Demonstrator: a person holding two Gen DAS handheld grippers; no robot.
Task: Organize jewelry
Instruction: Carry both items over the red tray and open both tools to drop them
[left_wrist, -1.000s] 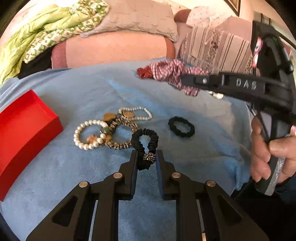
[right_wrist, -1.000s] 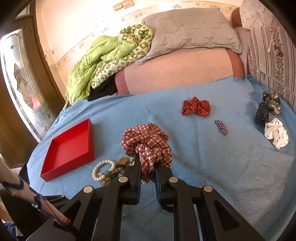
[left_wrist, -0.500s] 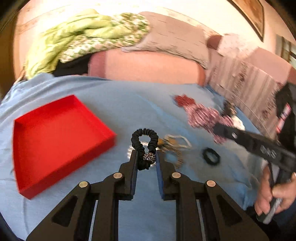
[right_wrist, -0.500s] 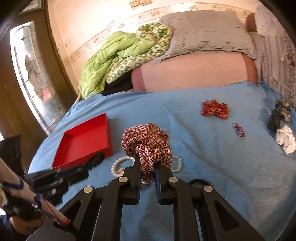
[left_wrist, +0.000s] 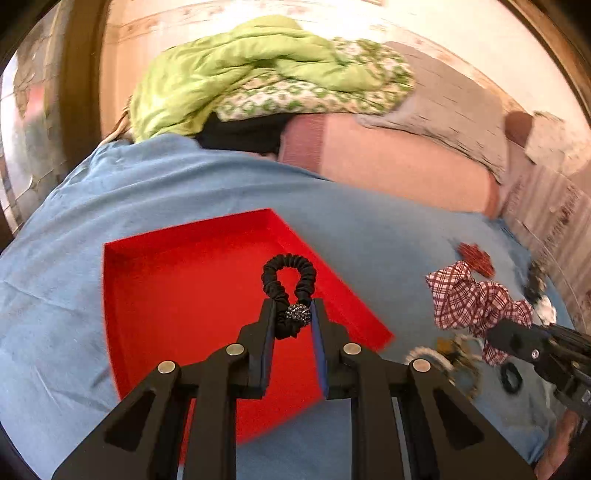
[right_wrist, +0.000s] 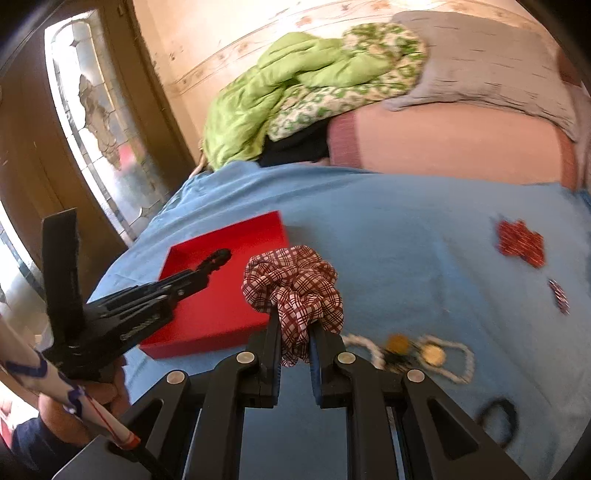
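My left gripper (left_wrist: 291, 314) is shut on a black hair tie with a sparkly bead (left_wrist: 290, 280) and holds it above the open red tray (left_wrist: 177, 295). From the right wrist view the left gripper (right_wrist: 218, 258) reaches over the red tray (right_wrist: 221, 306). My right gripper (right_wrist: 293, 328) is shut on a red plaid scrunchie (right_wrist: 295, 288), held above the blue sheet just right of the tray. The scrunchie also shows in the left wrist view (left_wrist: 476, 299). Pearl bracelets and beaded pieces (right_wrist: 413, 350) lie on the sheet below the right gripper.
A small black hair tie (right_wrist: 498, 410) and a red bow (right_wrist: 521, 243) lie on the blue sheet (right_wrist: 406, 229), with a small clip (right_wrist: 557, 299) to the right. A green quilt (left_wrist: 258, 74) and pillows (left_wrist: 450, 103) sit at the back. A door stands at left.
My left gripper has carried the black hair tie left, from beside the bracelets to over the red tray. My right gripper has swung left with the plaid scrunchie, nearer the tray.
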